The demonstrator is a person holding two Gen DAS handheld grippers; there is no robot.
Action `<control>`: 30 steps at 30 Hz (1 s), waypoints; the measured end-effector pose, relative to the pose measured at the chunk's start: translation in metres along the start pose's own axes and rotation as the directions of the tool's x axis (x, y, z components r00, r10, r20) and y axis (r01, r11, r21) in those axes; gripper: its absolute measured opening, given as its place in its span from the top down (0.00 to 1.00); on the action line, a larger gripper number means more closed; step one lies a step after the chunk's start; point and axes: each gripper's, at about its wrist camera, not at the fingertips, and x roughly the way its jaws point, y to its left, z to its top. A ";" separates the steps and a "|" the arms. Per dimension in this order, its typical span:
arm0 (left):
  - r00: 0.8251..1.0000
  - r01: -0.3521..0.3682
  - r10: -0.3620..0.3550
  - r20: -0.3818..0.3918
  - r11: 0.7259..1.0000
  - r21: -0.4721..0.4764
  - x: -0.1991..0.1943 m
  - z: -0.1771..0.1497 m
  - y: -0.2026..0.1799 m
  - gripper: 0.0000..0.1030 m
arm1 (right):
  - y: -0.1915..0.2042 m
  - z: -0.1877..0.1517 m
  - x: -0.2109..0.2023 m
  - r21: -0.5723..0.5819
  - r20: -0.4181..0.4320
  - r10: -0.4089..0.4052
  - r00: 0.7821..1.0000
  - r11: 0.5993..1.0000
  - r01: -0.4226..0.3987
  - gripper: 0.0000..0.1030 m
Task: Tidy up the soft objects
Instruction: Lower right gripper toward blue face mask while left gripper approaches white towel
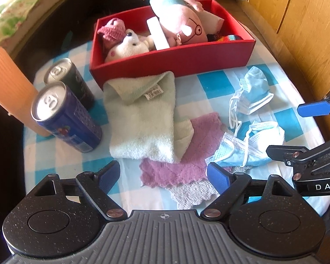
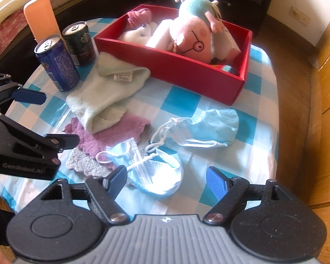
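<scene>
Both grippers hover with jaws apart, empty: left gripper point(image 1: 163, 177) over the purple cloth point(image 1: 182, 154), right gripper point(image 2: 166, 181) over the near face mask point(image 2: 156, 171). Step: pickup. Next: descend, clamp, carry to the far red box point(image 2: 187, 70).

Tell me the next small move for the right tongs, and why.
Probably lower the right tongs onto the nearest face mask and close. Both tongs are open and empty, the mask lies loose on the checked tablecloth between the right fingertips, and the red box already holds the plush toys, so the masks and cloths remain to be put away.
</scene>
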 end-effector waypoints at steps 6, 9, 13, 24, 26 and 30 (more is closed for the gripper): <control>0.999 0.049 -0.050 -0.012 0.997 -0.051 0.007 0.006 0.006 0.19 | -0.003 0.000 0.003 0.004 -0.008 -0.007 1.000 1.000 0.007 0.44; 0.998 0.061 -0.061 0.003 0.993 -0.106 0.006 0.015 0.015 0.19 | -0.005 0.001 0.003 0.012 -0.005 -0.009 1.000 1.000 0.009 0.43; 0.997 0.074 -0.073 0.016 0.987 -0.144 0.006 0.024 0.020 0.19 | -0.006 0.000 0.004 0.007 -0.006 -0.007 1.000 1.000 0.007 0.38; 0.997 0.080 -0.081 -0.010 0.988 -0.129 0.015 0.030 0.012 0.20 | -0.001 -0.004 0.019 -0.020 -0.049 0.013 0.999 1.000 -0.014 0.38; 0.996 0.085 -0.087 -0.014 0.989 -0.118 0.015 0.030 0.009 0.19 | 0.003 -0.004 0.028 -0.038 -0.075 -0.001 0.997 0.999 -0.002 0.38; 0.996 0.078 -0.083 -0.034 0.989 -0.127 0.018 0.029 0.012 0.19 | 0.004 -0.008 0.041 -0.072 -0.092 -0.019 0.996 0.997 0.013 0.39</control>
